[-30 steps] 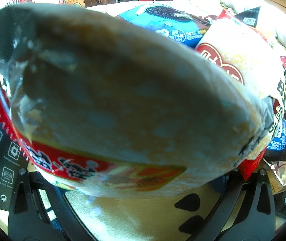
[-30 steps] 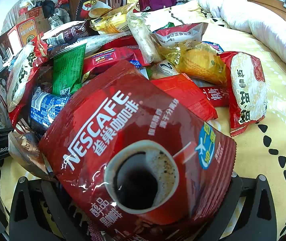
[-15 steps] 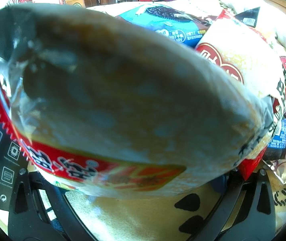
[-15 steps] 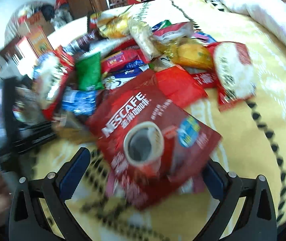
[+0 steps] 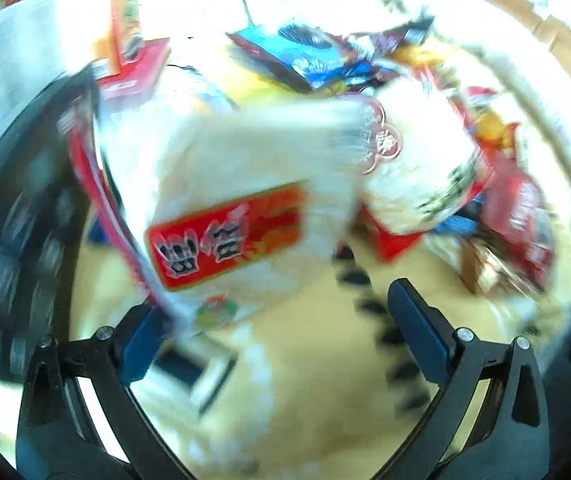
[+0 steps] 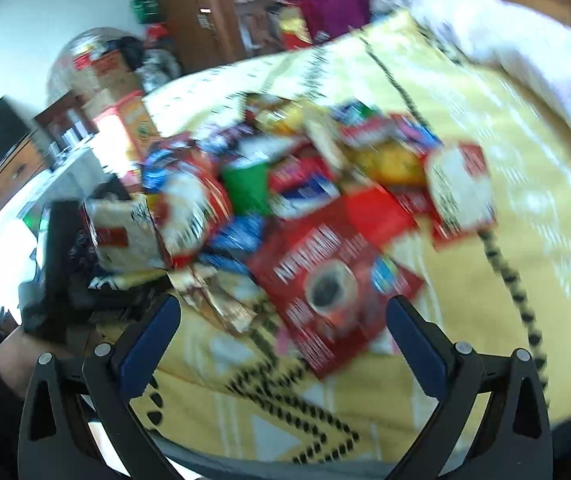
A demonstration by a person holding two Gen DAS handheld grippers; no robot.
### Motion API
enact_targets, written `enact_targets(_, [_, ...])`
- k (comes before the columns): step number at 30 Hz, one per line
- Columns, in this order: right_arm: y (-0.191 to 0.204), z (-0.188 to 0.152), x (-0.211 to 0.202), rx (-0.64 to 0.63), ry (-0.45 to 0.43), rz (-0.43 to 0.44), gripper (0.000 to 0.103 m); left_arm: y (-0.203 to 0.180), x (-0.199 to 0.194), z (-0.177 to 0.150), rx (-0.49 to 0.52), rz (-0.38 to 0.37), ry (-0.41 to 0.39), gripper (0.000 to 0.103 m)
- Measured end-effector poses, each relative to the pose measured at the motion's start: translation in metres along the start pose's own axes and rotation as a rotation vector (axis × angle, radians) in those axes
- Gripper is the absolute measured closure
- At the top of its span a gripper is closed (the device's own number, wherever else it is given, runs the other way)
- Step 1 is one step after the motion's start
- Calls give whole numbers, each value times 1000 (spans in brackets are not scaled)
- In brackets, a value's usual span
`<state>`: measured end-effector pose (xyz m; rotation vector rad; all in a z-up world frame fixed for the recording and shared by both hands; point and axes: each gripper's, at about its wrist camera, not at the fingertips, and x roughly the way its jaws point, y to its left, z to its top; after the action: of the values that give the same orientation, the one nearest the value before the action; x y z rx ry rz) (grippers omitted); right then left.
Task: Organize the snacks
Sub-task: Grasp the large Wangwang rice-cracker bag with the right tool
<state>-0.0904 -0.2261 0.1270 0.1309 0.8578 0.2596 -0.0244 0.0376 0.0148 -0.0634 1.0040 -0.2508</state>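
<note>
Both views are motion-blurred. A pale rice-cracker pack (image 5: 237,200) with a red label lies tilted on the yellow bedspread (image 5: 305,408), just ahead of my left gripper (image 5: 281,336). That gripper is open, and the pack's lower corner lies near the left finger. A second rice-cracker pack (image 5: 417,168) lies beside it. The red Nescafe coffee bag (image 6: 333,284) lies flat on the bedspread (image 6: 485,320) beyond my right gripper (image 6: 285,340), which is open and holds nothing. In the right wrist view the left gripper's black body (image 6: 57,264) shows beside the pale pack (image 6: 121,236).
A heap of mixed snack packets (image 6: 309,168) covers the bed's middle. A blue cookie pack (image 5: 317,60) lies further back. A white duvet (image 6: 505,40) runs along the right. Boxes (image 6: 133,120) and wooden furniture (image 6: 213,12) stand beyond the far edge. A hand (image 6: 17,356) is at lower left.
Both grippers have opened and pulled back. The left let go of the rice-cracker pack, and the right let go of the Nescafe bag, which now lies on the bedspread.
</note>
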Motion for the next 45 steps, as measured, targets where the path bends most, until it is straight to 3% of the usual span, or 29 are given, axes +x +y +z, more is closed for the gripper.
enact_targets(4, [26, 17, 27, -124, 37, 18, 0, 2, -25, -23, 21, 24, -56, 0])
enact_targets(7, [43, 22, 47, -166, 68, 51, 0, 5, -32, -35, 1, -19, -65, 0])
enact_targets(11, [67, 16, 70, -278, 124, 109, 0, 12, -37, -45, 31, -38, -73, 1])
enact_targets(13, [76, 6, 80, -354, 165, 97, 0, 8, -41, -47, 51, -36, -92, 1])
enact_targets(14, [78, 2, 86, -372, 193, 98, 1, 4, -42, -48, 60, -27, -95, 1])
enact_targets(15, [77, 0, 90, -380, 220, 84, 11, 1, -44, -47, 67, -19, -96, 1])
enact_targets(17, [82, 6, 86, -368, 228, 75, 14, 1, -53, -47, 74, -31, -108, 1])
enact_targets(19, [92, 18, 72, -326, 165, 155, 10, 4, -60, -50, 82, -45, -122, 0])
enact_targets(21, [104, 31, 70, -257, 176, 293, 6, 5, -64, -55, 88, -57, -121, 0])
enact_targets(23, [123, 39, 87, -251, 201, 352, 5, 7, -64, -59, 83, -60, -109, 0])
enact_targets(29, [170, 44, 153, -313, 300, 285, 3, 24, -65, -70, 42, -64, -87, 0])
enact_targets(37, [207, 42, 186, -453, 308, 142, 1, 29, -62, -67, 31, -89, -94, 0])
enact_targets(38, [208, 39, 185, -473, 309, 139, 14, 29, -62, -67, 30, -93, -93, 0])
enact_targets(39, [208, 38, 184, -469, 313, 156, 22, 29, -62, -68, 26, -96, -93, 0])
enact_targets(41, [199, 41, 176, -411, 308, 201, 22, 30, -61, -66, 18, -101, -95, 0])
enact_targets(45, [186, 57, 129, -355, 199, 275, 23, 24, -59, -63, 13, -119, -81, 0])
